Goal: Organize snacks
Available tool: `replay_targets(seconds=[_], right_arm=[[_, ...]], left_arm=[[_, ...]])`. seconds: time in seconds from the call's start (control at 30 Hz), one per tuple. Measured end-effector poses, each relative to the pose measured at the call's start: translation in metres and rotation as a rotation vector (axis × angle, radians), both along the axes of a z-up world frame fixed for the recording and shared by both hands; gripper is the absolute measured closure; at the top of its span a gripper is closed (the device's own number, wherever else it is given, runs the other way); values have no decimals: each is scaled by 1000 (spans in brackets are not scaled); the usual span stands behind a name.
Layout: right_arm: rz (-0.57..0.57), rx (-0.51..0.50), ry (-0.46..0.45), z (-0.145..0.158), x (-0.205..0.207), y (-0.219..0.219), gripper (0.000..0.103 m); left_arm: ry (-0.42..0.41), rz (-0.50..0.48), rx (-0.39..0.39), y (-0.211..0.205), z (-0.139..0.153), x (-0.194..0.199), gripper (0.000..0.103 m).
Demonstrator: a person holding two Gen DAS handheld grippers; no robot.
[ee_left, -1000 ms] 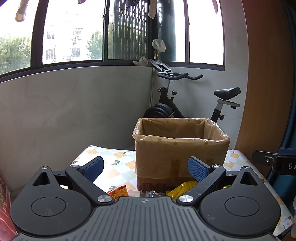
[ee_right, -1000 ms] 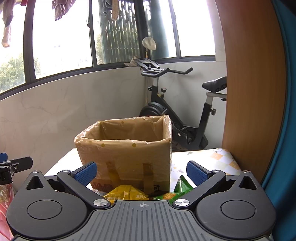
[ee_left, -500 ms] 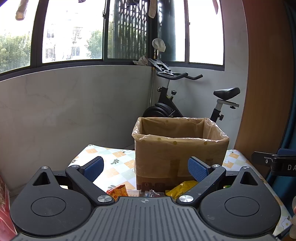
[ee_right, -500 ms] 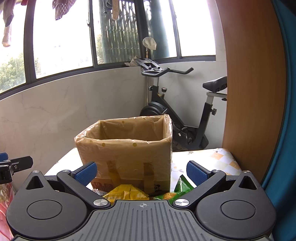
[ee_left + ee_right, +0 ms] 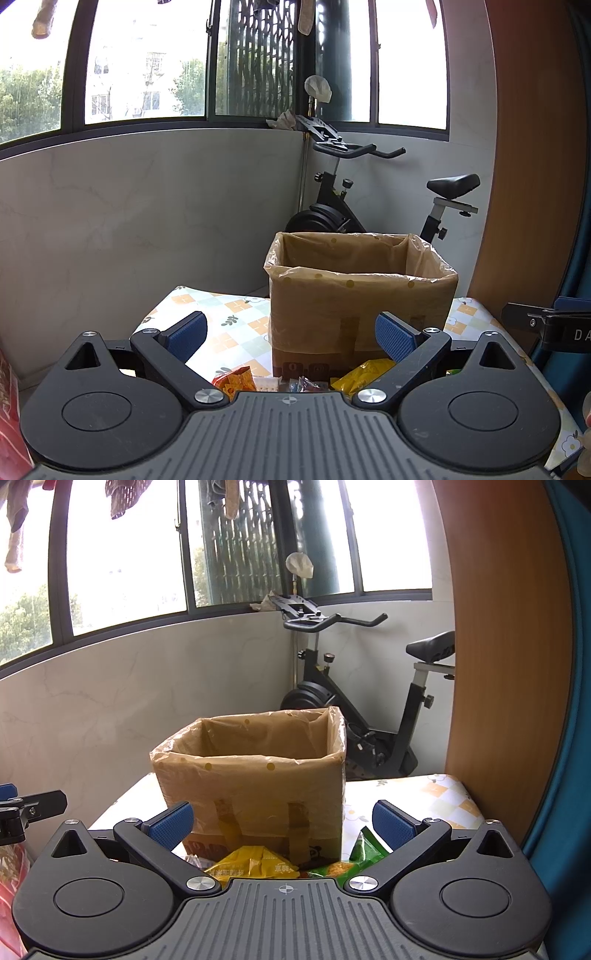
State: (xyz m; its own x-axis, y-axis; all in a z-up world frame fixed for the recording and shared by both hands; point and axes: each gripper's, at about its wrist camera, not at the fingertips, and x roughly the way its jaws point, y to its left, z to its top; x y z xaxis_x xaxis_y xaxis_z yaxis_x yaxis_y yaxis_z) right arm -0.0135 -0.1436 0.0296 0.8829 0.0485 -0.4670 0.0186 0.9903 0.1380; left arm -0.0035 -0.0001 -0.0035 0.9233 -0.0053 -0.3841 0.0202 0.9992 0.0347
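Observation:
A cardboard box (image 5: 360,295) lined with clear plastic stands open on the patterned table (image 5: 229,314); it also shows in the right wrist view (image 5: 251,786). Snack packets lie in front of it: an orange-red one (image 5: 236,378), a yellow one (image 5: 365,371), small wrapped sweets (image 5: 306,384). The right wrist view shows the yellow packet (image 5: 255,864) and a green packet (image 5: 360,854). My left gripper (image 5: 290,332) is open and empty, above the packets. My right gripper (image 5: 282,819) is open and empty, above the yellow and green packets.
An exercise bike (image 5: 369,192) stands behind the table by the window wall. A wooden panel (image 5: 506,664) rises at the right. A red bag (image 5: 9,417) sits at the far left. The right gripper's side shows at the left view's right edge (image 5: 554,328).
The left gripper has drifted slightly, so the box sits a little lower and more to the left in its view. The right gripper has barely moved. Both stay open.

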Motion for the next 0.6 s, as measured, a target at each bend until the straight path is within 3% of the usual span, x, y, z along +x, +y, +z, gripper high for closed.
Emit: replay_targets(seconds=[0.6], right_arm=[[2, 0, 3, -1, 0, 3, 0]], left_arm=[[12, 3, -8, 1, 0, 2, 4]])
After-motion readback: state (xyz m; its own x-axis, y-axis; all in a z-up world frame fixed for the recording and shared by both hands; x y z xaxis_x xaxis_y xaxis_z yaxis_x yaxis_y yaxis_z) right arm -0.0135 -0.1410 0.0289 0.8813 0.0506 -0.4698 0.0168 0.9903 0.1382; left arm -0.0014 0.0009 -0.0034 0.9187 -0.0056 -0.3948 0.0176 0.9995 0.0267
